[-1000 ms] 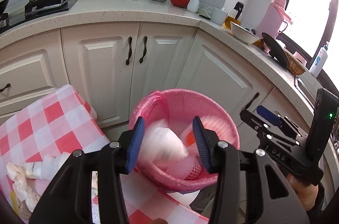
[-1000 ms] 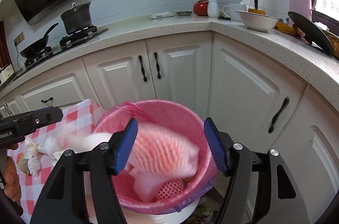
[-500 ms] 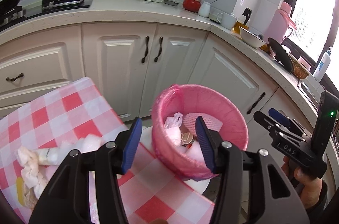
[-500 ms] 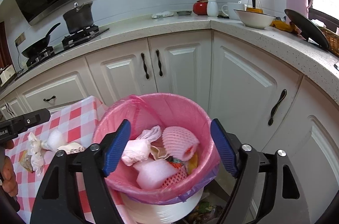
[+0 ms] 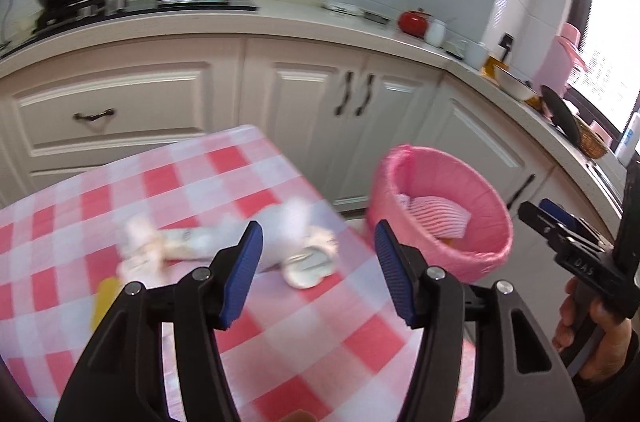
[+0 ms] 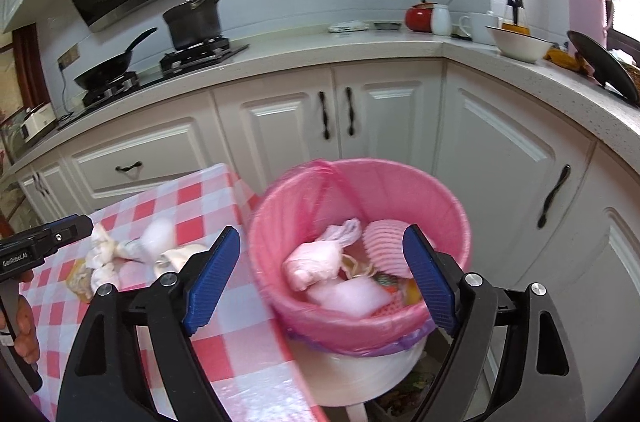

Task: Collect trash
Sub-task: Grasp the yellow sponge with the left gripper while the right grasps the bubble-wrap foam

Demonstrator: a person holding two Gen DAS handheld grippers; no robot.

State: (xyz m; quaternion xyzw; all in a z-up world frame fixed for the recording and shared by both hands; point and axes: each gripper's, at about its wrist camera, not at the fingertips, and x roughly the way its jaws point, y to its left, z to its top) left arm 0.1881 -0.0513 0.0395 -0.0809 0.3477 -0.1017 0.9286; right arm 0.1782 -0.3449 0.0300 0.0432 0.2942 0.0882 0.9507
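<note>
Crumpled tissue wads [image 5: 296, 246] lying on checked tablecloth [image 5: 168, 190], just beside pink-lined bin [image 6: 360, 302]. Left gripper [image 5: 318, 270] w/ jaws opening, empty, hovering over wads. Right gripper [image 6: 320, 278] widening over bin, nothing btwn. Wads prob. light, soft, crushable; pinching thickest bunch looks best.

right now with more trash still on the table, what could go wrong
1. The crumpled trash lies as one loose, tangled pile on the checked tablecloth; the opening left gripper, empty now, may lift only part and scatter the rest.
2. The round white piece sits near the table edge and could be nudged off.
3. The pink-lined bin already looks well filled, so later drops may bounce out.
</note>
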